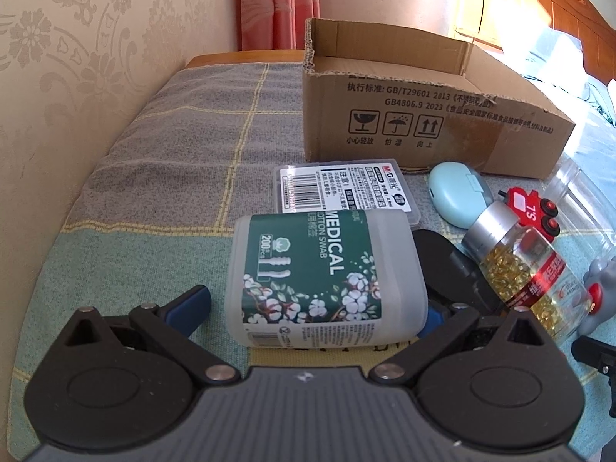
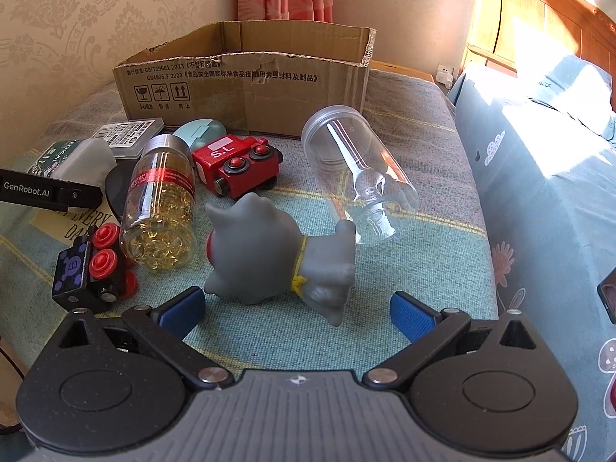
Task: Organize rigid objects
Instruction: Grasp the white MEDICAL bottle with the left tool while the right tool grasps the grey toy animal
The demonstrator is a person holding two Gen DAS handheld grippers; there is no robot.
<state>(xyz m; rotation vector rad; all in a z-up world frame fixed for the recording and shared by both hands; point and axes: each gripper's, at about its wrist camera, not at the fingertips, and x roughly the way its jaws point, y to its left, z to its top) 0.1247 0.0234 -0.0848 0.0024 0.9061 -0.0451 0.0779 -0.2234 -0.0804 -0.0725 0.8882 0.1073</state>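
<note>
- Our left gripper (image 1: 308, 300) has its blue-padded fingers spread wide on either side of the frosted plastic cotton swab box with the green label (image 1: 327, 277), which lies on its side on the checked cloth (image 1: 154, 154); the right pad is mostly hidden behind the box, so we cannot tell whether it touches.
- Our right gripper (image 2: 298, 310) is spread apart and holds nothing, with the grey rubber animal toy (image 2: 277, 254) lying just ahead between its fingers.
- Beyond the toy lie a clear empty plastic jar (image 2: 358, 165) on its side, a red toy train car (image 2: 238, 165), and a glass bottle of yellow capsules with a silver cap (image 2: 161, 200).
- A black toy car with red wheels (image 2: 92, 269) sits near the bottle's base.
- The open brown cardboard box (image 2: 246, 84) stands at the back, with a flat clear plastic case (image 1: 342, 190) and a pale blue oval case (image 1: 458, 192) just in front of it.
</note>
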